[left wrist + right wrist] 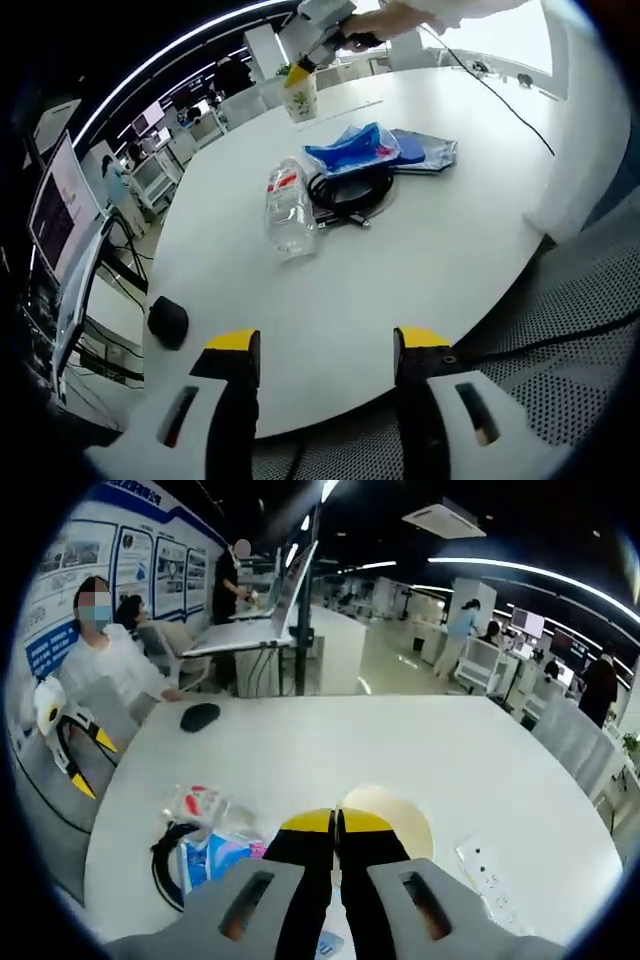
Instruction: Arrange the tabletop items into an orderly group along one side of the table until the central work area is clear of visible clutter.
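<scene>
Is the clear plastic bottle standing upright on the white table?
No, the clear plastic bottle lies on its side on the white table, beside the coiled black cable.

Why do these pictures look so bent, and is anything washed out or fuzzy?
Left gripper view: the fisheye lens bows the white table edge, and the far window glares white. Right gripper view: ceiling lights streak into curves; the cup rim is sharp.

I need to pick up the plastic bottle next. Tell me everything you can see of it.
The plastic bottle is clear, crinkled and apparently empty, with a red-and-white label near one end. It lies on its side on the white table, beside the coiled black cable, touching or nearly so. Neither gripper holds it.
</scene>
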`<state>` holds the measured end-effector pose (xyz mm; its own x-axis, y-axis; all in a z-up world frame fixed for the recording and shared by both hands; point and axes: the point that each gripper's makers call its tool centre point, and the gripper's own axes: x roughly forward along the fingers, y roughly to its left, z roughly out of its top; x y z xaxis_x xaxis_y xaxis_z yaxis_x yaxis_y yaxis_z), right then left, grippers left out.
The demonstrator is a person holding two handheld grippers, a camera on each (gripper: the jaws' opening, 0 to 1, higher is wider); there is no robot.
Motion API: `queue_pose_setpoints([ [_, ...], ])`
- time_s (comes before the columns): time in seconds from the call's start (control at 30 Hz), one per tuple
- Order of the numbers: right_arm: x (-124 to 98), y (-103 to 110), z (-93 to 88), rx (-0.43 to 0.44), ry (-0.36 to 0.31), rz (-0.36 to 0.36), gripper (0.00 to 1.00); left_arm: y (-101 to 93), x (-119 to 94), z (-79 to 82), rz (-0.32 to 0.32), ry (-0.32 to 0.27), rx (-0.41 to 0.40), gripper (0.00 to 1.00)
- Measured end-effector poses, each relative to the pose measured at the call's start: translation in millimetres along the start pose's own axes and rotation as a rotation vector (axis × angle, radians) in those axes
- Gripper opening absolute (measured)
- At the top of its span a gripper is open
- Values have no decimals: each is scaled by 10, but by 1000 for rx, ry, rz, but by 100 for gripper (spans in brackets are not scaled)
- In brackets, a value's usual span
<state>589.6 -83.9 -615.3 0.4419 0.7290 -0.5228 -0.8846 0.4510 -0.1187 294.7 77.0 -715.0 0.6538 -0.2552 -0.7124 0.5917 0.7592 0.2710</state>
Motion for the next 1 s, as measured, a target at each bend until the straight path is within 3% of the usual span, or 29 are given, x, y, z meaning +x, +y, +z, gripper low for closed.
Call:
queue_pose_setpoints([
  [0.27,223,-195,-163,12,25,-34,0,-6,15,-27,4,19,-3,53],
  [0.47,310,-192,-275,7,34,-34,0,-39,39,-89,-7,54,4,51],
  [0.73,429,-176,-489,10,75,-21,0,-43,34,-89,-7,57,5,50],
  [1.0,431,-226,-526,45,56,-26,0,-56,50,-129,-17,75,3,47],
])
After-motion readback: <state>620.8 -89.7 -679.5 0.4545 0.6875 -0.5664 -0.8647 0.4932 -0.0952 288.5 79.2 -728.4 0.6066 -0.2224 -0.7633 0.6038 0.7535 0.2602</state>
